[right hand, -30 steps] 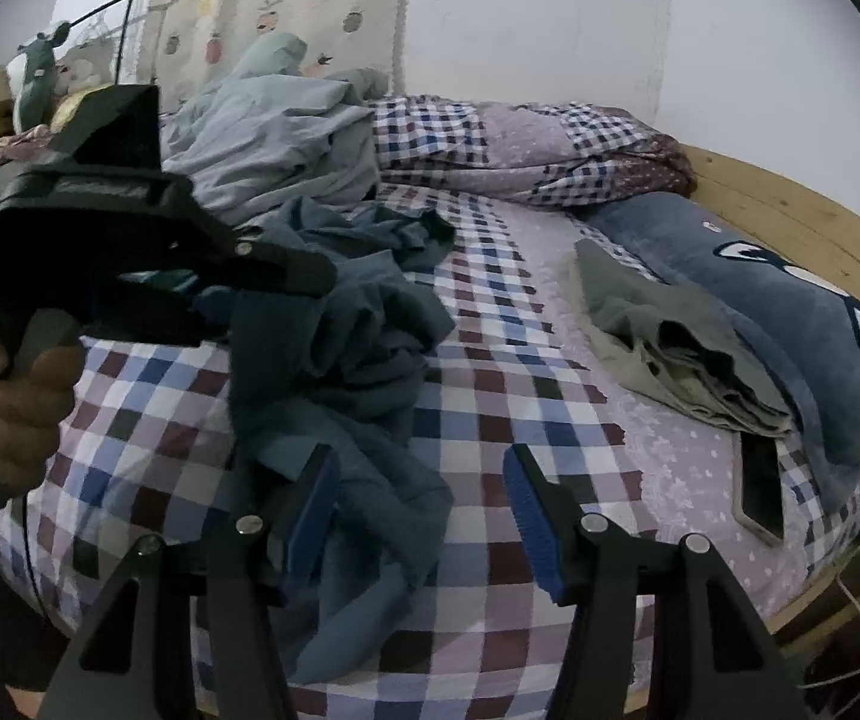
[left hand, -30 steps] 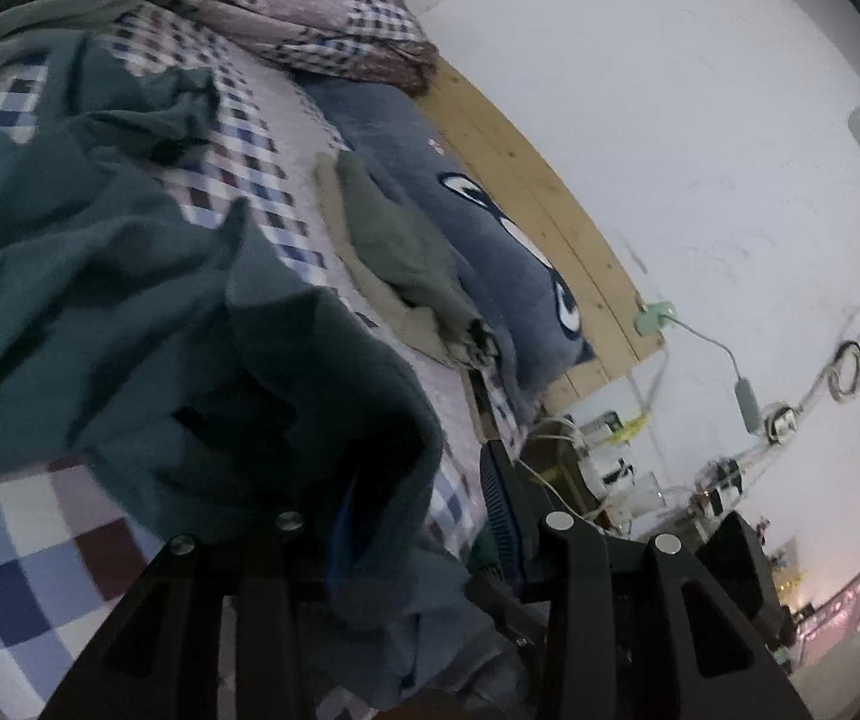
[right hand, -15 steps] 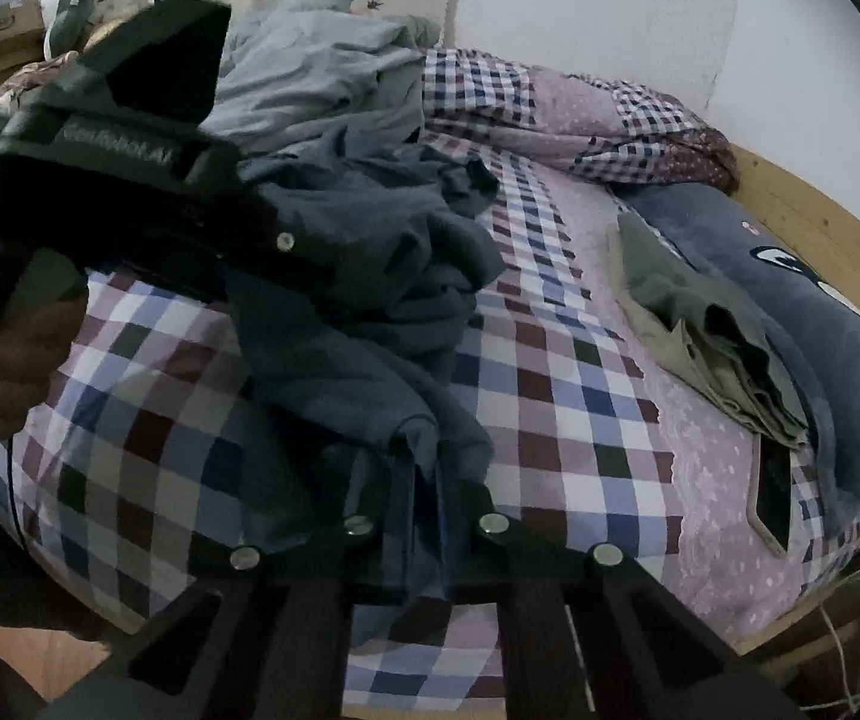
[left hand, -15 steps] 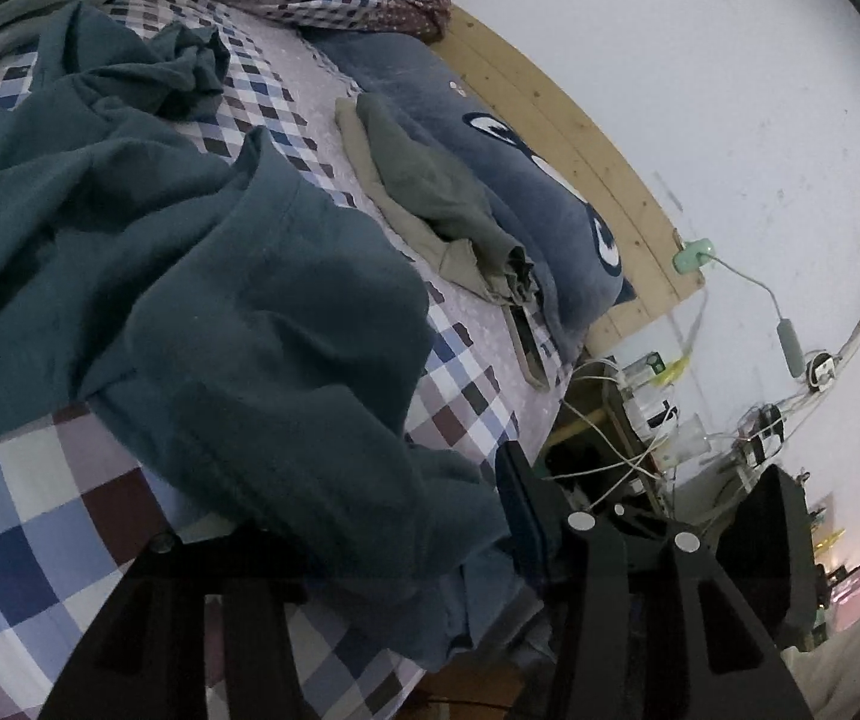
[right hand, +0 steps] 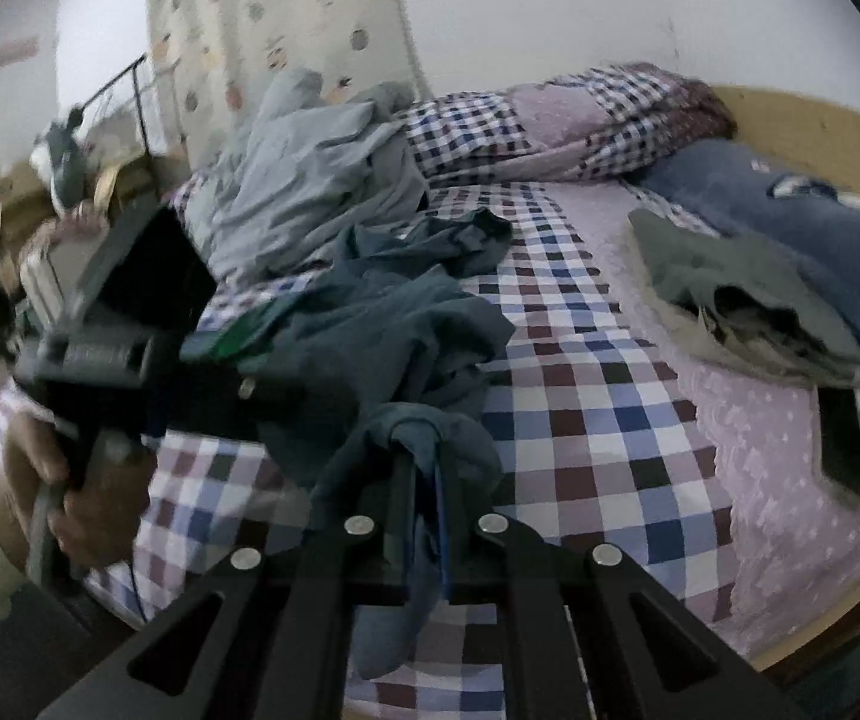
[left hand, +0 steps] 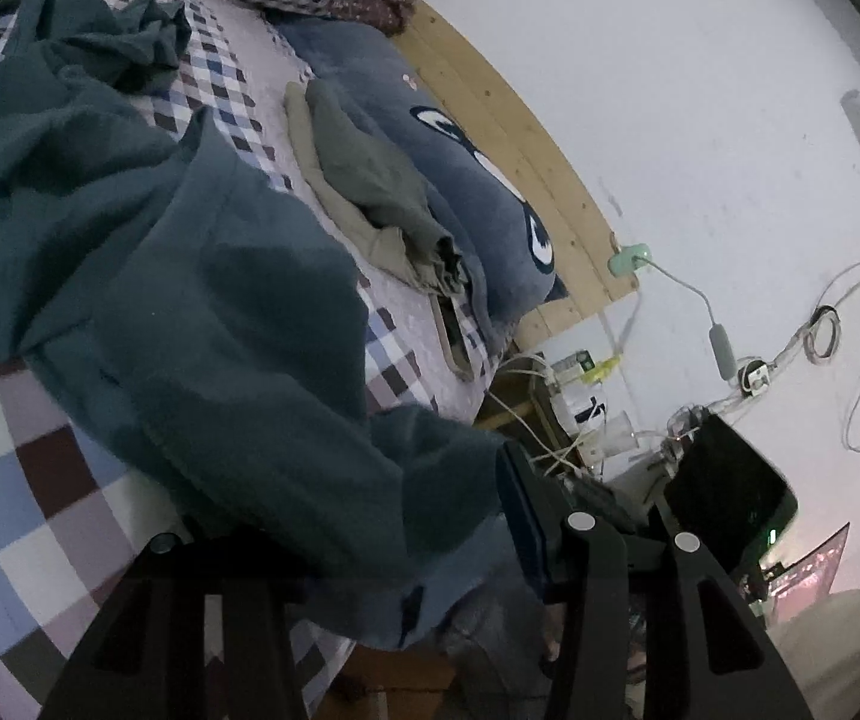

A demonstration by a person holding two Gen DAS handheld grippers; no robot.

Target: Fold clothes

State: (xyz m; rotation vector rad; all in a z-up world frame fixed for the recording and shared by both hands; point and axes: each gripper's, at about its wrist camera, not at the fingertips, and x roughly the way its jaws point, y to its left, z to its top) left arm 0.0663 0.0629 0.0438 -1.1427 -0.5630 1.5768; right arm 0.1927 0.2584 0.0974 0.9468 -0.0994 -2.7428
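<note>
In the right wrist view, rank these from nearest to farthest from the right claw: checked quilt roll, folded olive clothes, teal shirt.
1. Teal shirt: pinched in the right claw, trailing left.
2. Folded olive clothes: to the right, beside the blue pillow.
3. Checked quilt roll: at the far end of the bed.
</note>
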